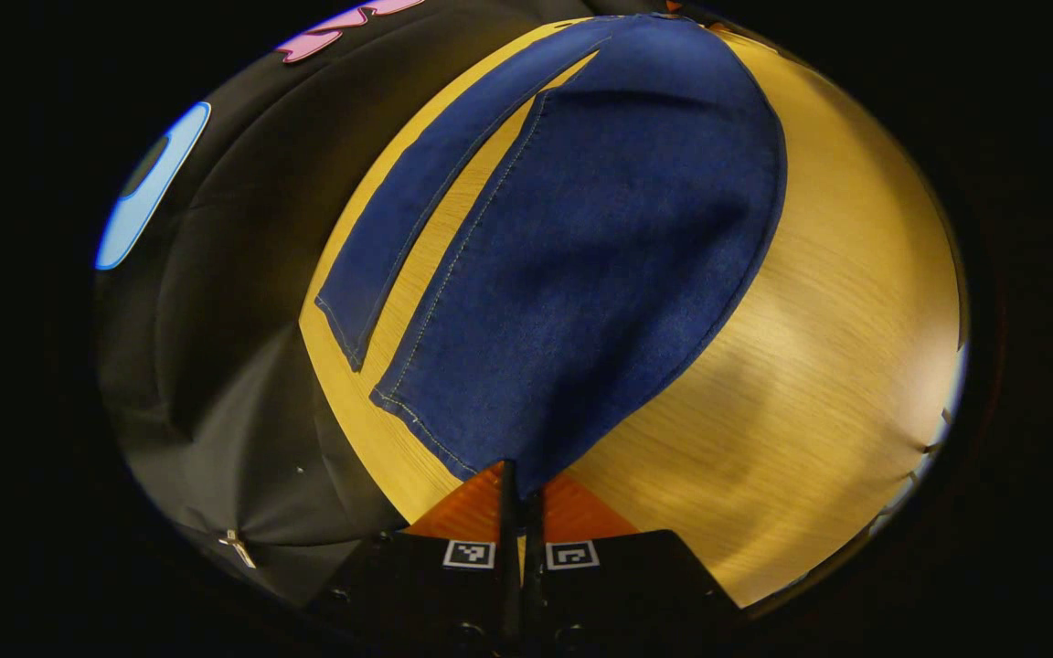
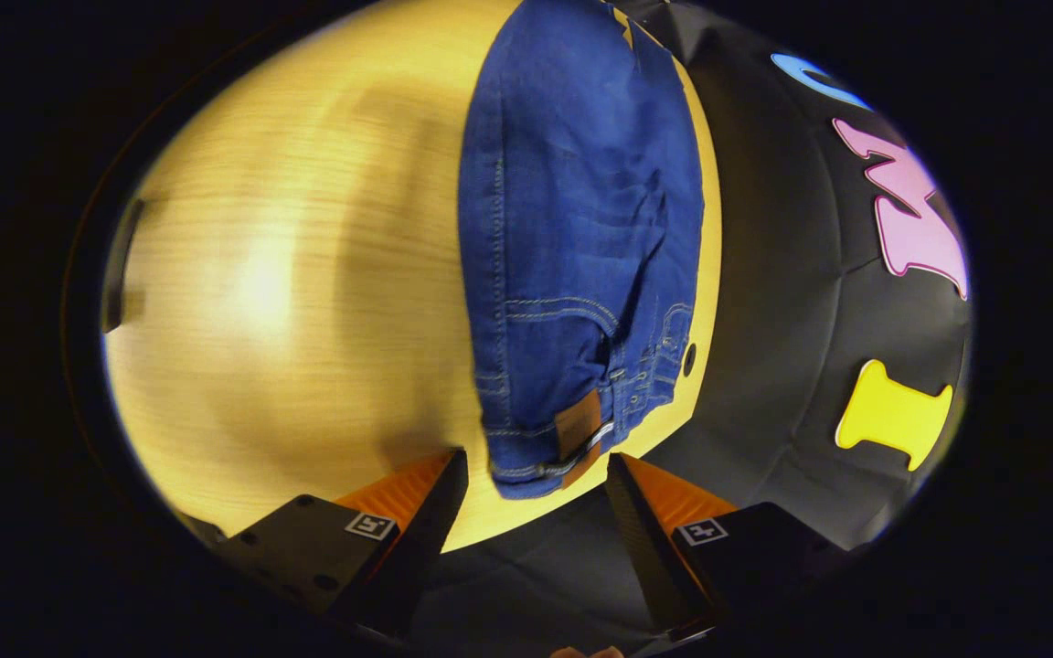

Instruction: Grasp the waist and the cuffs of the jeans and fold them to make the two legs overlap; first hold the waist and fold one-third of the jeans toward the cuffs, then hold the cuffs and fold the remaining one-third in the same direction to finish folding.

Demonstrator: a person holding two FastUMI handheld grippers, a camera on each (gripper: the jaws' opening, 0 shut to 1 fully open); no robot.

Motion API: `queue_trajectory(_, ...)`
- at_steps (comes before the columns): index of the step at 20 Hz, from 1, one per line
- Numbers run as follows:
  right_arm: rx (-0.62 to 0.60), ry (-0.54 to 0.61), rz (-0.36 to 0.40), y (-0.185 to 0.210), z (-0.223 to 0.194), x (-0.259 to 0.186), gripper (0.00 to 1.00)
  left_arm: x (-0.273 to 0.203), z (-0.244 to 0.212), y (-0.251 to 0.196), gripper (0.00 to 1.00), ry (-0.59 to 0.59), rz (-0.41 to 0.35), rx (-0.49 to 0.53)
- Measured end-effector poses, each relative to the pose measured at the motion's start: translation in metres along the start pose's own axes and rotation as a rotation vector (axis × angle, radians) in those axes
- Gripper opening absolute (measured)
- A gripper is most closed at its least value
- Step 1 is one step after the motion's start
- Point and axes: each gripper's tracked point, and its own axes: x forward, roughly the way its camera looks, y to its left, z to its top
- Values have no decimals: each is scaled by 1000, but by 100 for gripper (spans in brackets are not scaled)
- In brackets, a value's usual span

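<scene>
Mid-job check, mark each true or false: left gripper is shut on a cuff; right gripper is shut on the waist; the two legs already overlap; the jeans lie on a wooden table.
1. The left gripper is shut on a cuff. True.
2. The right gripper is shut on the waist. False: its jaws stand open at either side of the waist.
3. The two legs overlap. False: table shows between them.
4. The jeans lie on a wooden table. True.
</scene>
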Motion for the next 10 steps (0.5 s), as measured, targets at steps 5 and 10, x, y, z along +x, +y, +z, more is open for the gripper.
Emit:
queue_trajectory(5,-29,-37,-66,-23,10,27,95,3,0,2,6,10,45,-10)
queue_trajectory(10,-53,-20,-104,-29,15,46,82,5,0,3,6,3,87,-35)
